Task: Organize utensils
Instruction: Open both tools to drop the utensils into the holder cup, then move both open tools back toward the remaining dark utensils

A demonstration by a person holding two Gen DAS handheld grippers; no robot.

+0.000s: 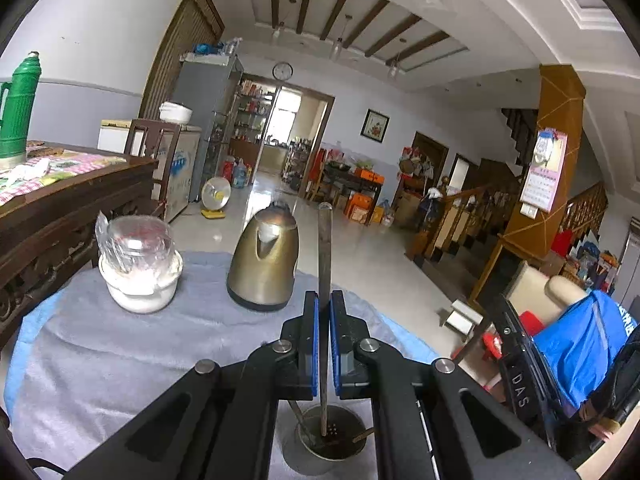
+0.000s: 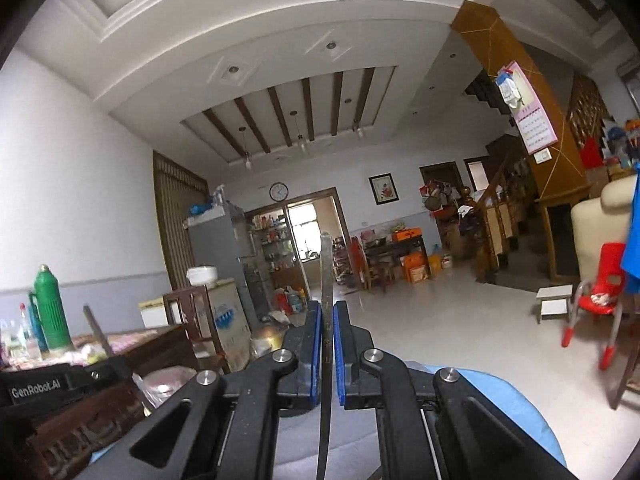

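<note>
My left gripper [image 1: 324, 300] is shut on a long metal utensil handle [image 1: 325, 248] that stands upright, its lower end inside a round metal utensil holder [image 1: 304, 460] on the grey cloth directly below the jaws. Other utensil tips [image 1: 362, 436] lean in the holder. My right gripper [image 2: 327, 310] is shut on another flat metal utensil handle [image 2: 327, 268] with engraved marks, held upright above the table's blue cloth edge [image 2: 500, 404]. The left gripper's body [image 2: 60, 384] shows at the left of the right wrist view.
A brass-coloured kettle [image 1: 264, 264] and a white bowl topped with a plastic-wrapped jar [image 1: 138, 268] stand on the grey cloth [image 1: 120, 344] ahead. A dark wooden table [image 1: 60, 208] with a green thermos [image 1: 16, 108] is at left. A red chair [image 2: 600, 296] is at right.
</note>
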